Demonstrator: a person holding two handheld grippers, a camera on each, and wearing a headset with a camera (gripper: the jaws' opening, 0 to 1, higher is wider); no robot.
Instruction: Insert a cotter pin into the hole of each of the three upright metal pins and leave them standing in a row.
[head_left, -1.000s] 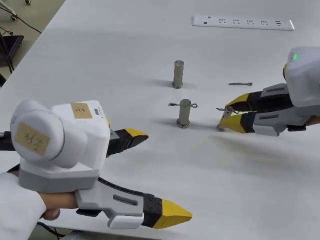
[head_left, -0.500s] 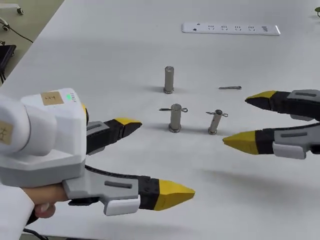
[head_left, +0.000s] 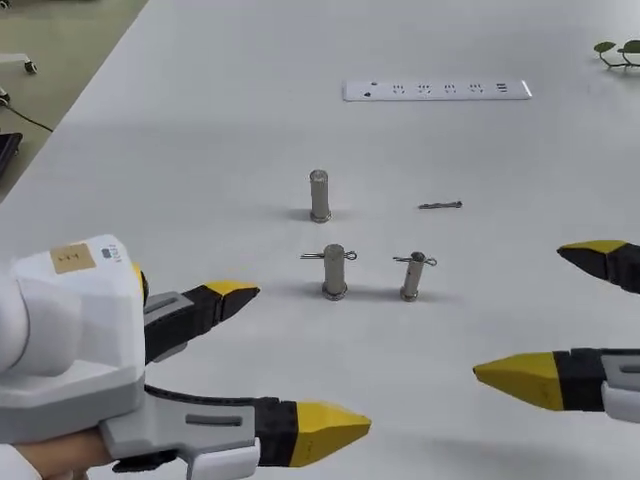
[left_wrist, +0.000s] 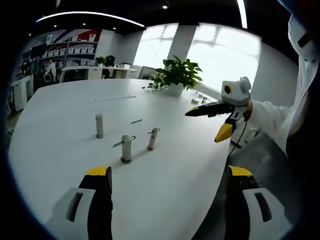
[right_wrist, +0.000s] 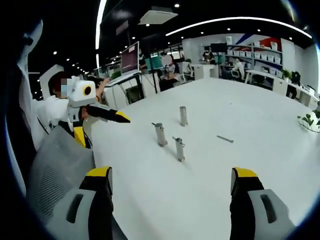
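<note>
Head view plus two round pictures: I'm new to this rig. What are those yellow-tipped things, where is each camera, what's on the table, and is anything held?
Those are two hand-held grippers with yellow-tipped jaws, worked by a person, not a robot arm. The head view comes from a headset camera looking down at the white table: the left gripper is lower left, the right gripper at the right edge. Each round picture comes from a camera riding on one gripper, looking out between its own jaws. Three metal pins stand on the table. The middle pin and the right pin each have a cotter pin through the top; the far pin has none. One loose cotter pin lies nearby, a power strip farther back. Both grippers are open and hold nothing.
</note>
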